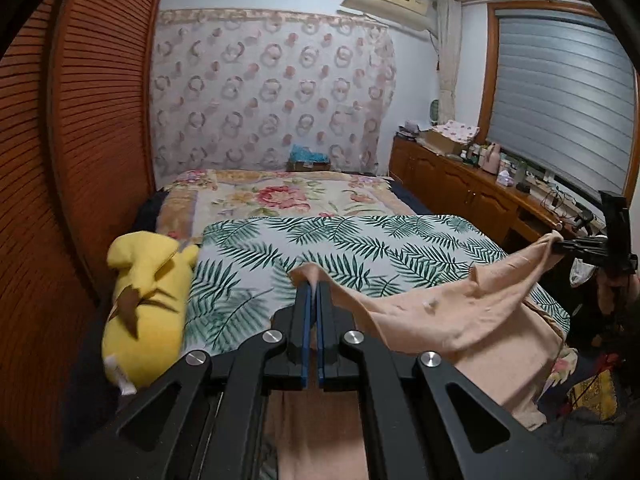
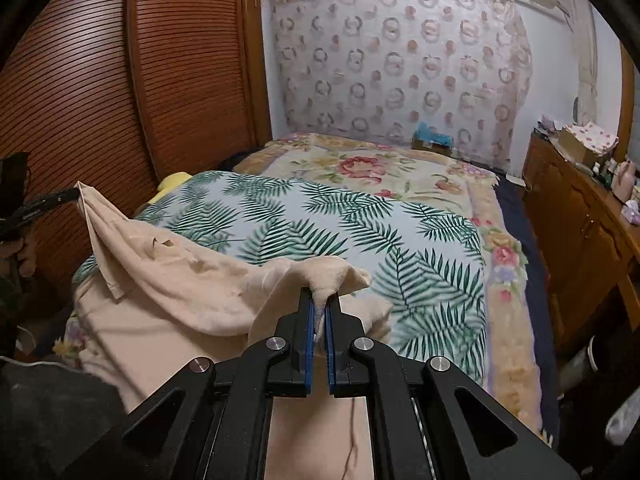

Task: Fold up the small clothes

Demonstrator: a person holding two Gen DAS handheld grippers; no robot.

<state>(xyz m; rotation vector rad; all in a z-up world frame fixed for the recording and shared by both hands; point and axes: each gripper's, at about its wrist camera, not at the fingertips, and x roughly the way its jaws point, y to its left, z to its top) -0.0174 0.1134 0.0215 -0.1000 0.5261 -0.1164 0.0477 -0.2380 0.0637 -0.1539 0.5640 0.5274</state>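
A peach garment (image 1: 432,320) hangs stretched between my two grippers above the near end of the bed. In the left wrist view my left gripper (image 1: 314,286) is shut on one corner of it, and my right gripper (image 1: 558,245) shows at the far right, pinching the other corner. In the right wrist view my right gripper (image 2: 320,292) is shut on a bunched corner of the peach garment (image 2: 180,288). There my left gripper (image 2: 76,192) holds the far corner up at the left. The rest of the cloth sags onto the palm-leaf cloth (image 1: 320,252).
The palm-leaf cloth (image 2: 340,224) covers the near part of a bed with a floral blanket (image 1: 280,196). A yellow plush toy (image 1: 144,300) lies at its left edge by the slatted wardrobe (image 1: 80,140). A wooden sideboard (image 1: 472,188) with clutter runs along the right under the window.
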